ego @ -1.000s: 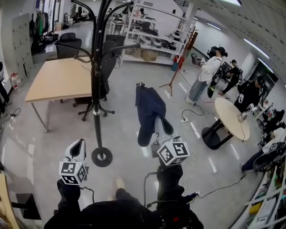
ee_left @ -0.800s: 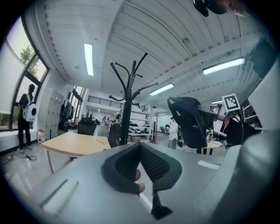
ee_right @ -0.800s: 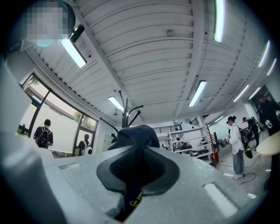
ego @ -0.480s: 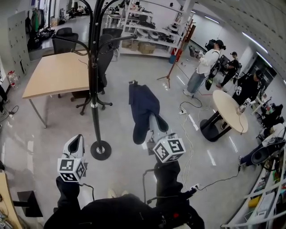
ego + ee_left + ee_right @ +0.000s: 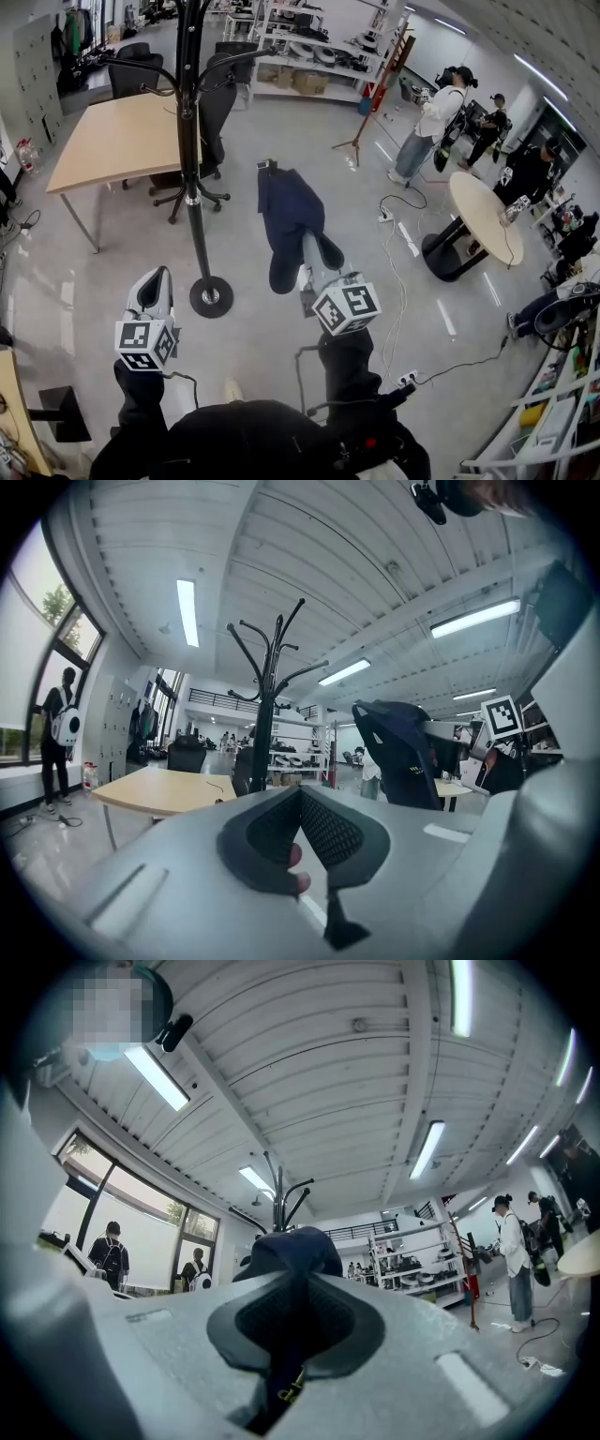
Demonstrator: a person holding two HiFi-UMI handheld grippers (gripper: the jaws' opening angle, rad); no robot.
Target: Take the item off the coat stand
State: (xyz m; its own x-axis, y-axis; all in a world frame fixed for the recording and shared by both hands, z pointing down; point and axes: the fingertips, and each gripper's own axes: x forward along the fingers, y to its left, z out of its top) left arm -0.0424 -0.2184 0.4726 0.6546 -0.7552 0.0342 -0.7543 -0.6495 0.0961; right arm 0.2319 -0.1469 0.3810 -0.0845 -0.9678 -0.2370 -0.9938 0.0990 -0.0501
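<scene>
The right gripper (image 5: 309, 251) has its jaws squeezed tight on a dark blue jacket (image 5: 286, 216). In the right gripper view, the cloth is pinched between the two pads. It bunches up in a lump just past the tips. In the head view, the jacket hangs down from this gripper, up in the air over the grey floor (image 5: 94, 272).

The jacket is off the stand (image 5: 192, 187) and does not touch it. The stand is tall and black, with a round foot on the floor. It is to the left of the jacket, with a clear gap between the two.

The left gripper (image 5: 159, 277) is low down on the left, near the foot of the stand. Its jaws are closed together, and nothing is held between them. In the left gripper view, the stand and the jacket both show out in front of it, the jacket on the right.

Behind the stand there is a wood table (image 5: 112, 141) with a black chair (image 5: 214, 112) beside it. Far to the right is a round table (image 5: 483, 234). A few people (image 5: 427, 131) stand near it. White shelves (image 5: 309, 61) fill the back of the room.
</scene>
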